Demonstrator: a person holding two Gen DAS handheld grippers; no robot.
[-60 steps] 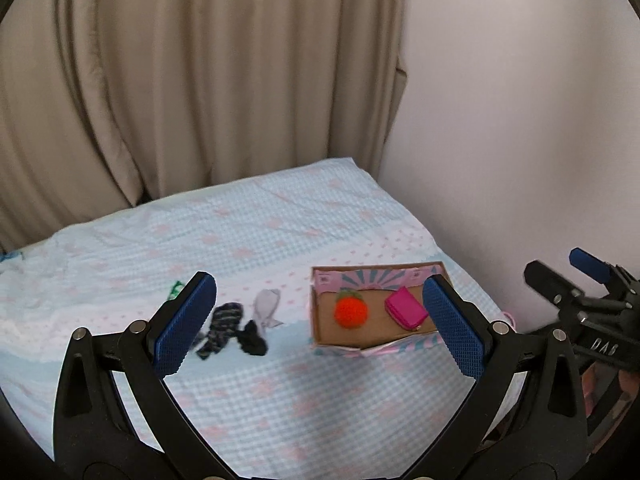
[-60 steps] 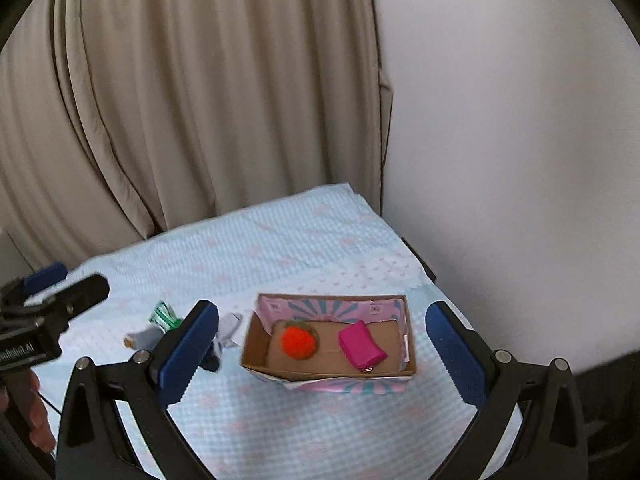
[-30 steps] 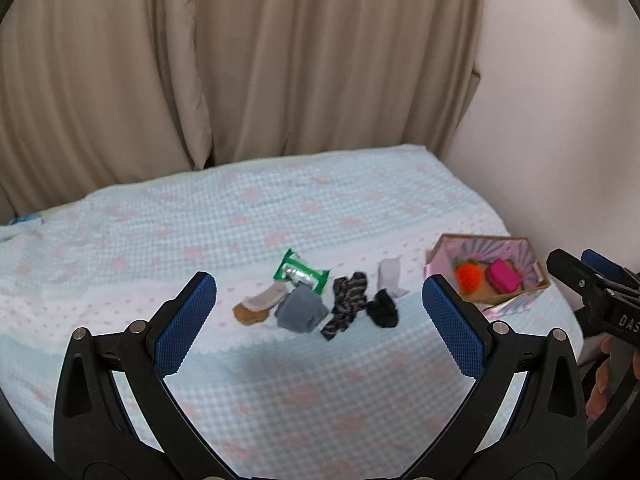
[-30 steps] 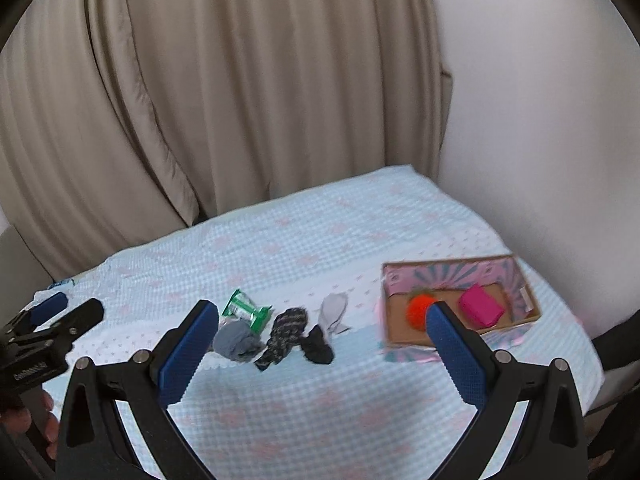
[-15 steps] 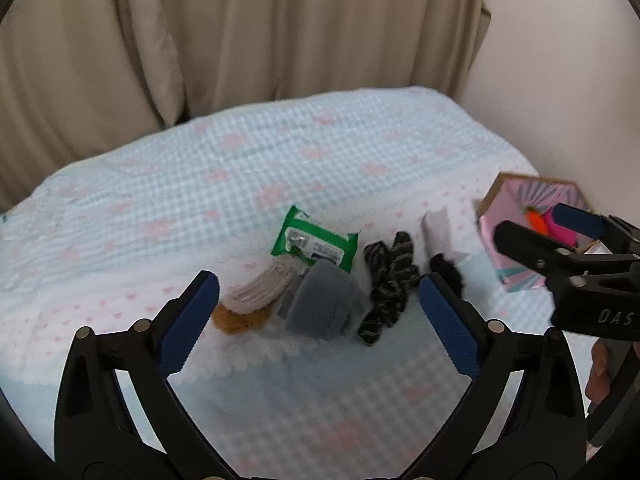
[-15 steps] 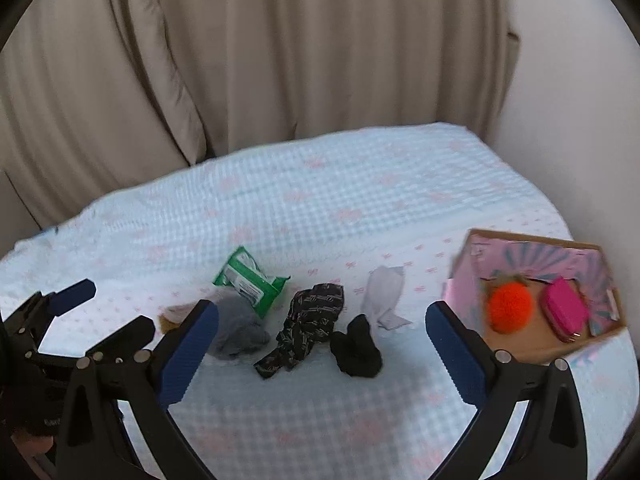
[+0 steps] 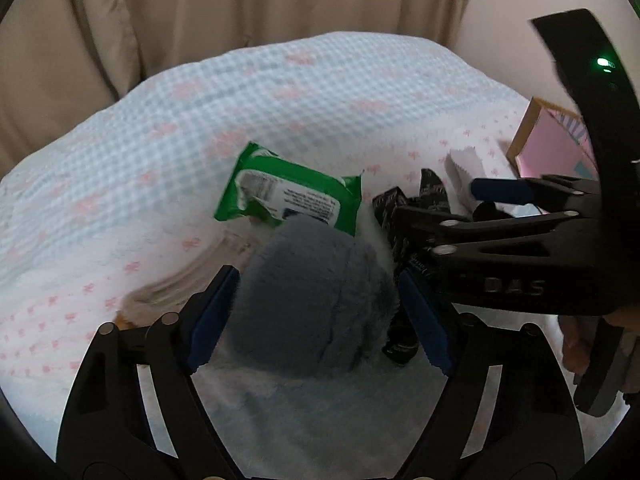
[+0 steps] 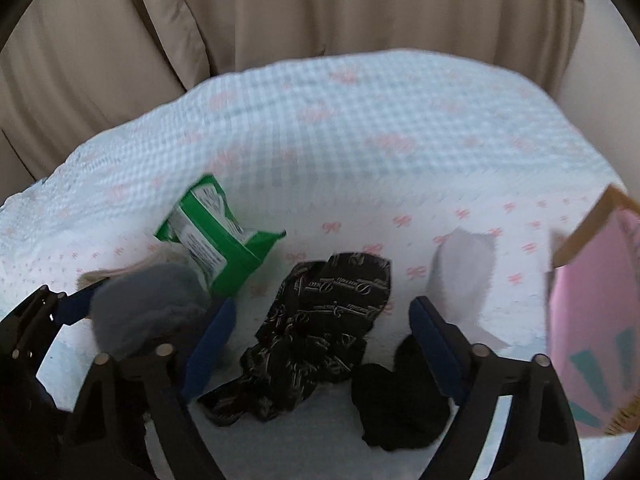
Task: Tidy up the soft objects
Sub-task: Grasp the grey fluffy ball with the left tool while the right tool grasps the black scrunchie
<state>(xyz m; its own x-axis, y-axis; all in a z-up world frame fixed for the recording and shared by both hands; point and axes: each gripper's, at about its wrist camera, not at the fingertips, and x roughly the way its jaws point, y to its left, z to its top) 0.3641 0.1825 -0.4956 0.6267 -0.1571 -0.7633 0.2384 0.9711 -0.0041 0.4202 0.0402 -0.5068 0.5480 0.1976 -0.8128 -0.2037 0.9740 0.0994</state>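
Observation:
A fluffy grey-blue sock lies on the bed between the open fingers of my left gripper; the pads flank it without clearly pressing it. It also shows in the right wrist view. My right gripper is open, low over a black patterned cloth and a black sock. A white cloth lies beyond. The pink cardboard box stands at the right.
A green wipes pack lies just behind the grey sock. A beige-and-brown sock lies to its left. The light blue checked bedspread runs back to beige curtains. A wall is at the right.
Both grippers have dropped close to the row of soft things. My left gripper now straddles the grey sock and my right one the black patterned cloth.

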